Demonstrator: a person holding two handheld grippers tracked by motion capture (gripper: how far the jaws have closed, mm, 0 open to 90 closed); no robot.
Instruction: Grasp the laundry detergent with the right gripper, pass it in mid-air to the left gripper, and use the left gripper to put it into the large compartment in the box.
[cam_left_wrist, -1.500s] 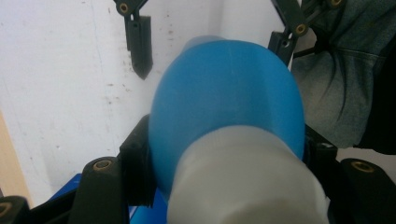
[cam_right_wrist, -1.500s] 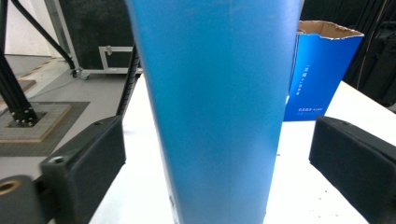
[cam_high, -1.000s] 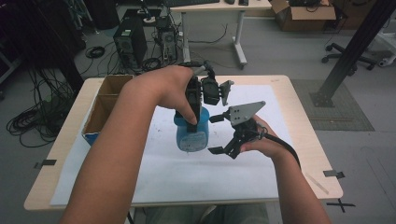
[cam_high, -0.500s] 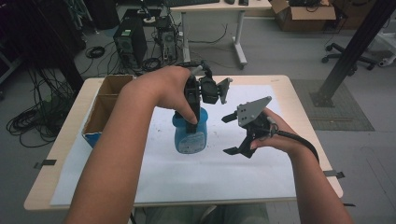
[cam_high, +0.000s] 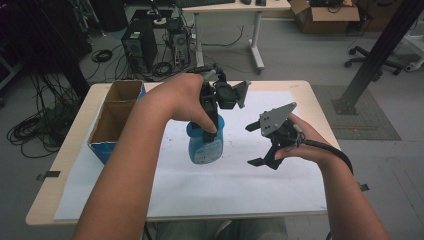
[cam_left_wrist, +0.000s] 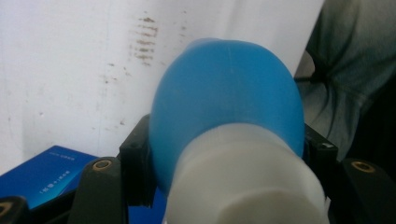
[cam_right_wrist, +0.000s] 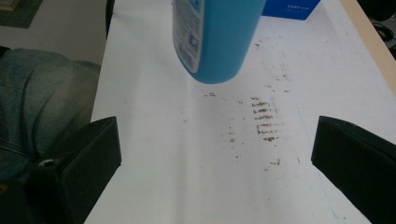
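Observation:
A blue bottle (cam_high: 205, 145) with a white top (cam_left_wrist: 243, 186) stands upright over the white paper sheet (cam_high: 240, 185). My left gripper (cam_high: 208, 125) comes down from above and is shut on the bottle's shoulder, a black jaw on each side in the left gripper view (cam_left_wrist: 224, 154). The bottle's base (cam_right_wrist: 219, 70) seems to hang just above the sheet. To the right of the bottle my right gripper (cam_high: 251, 145) is open, apart from it. Nothing lies between its jaws in the right gripper view (cam_right_wrist: 219, 158).
An open cardboard box with blue sides (cam_high: 117, 117) sits at the table's left edge. Brown smudges (cam_right_wrist: 264, 116) mark the paper near the bottle. The person's trouser leg (cam_right_wrist: 42, 93) is beside the table's near edge. Computers and cables stand on the floor behind.
My right gripper has drawn away from the bottle, rightward and a little up. The left gripper and the bottle have stayed put.

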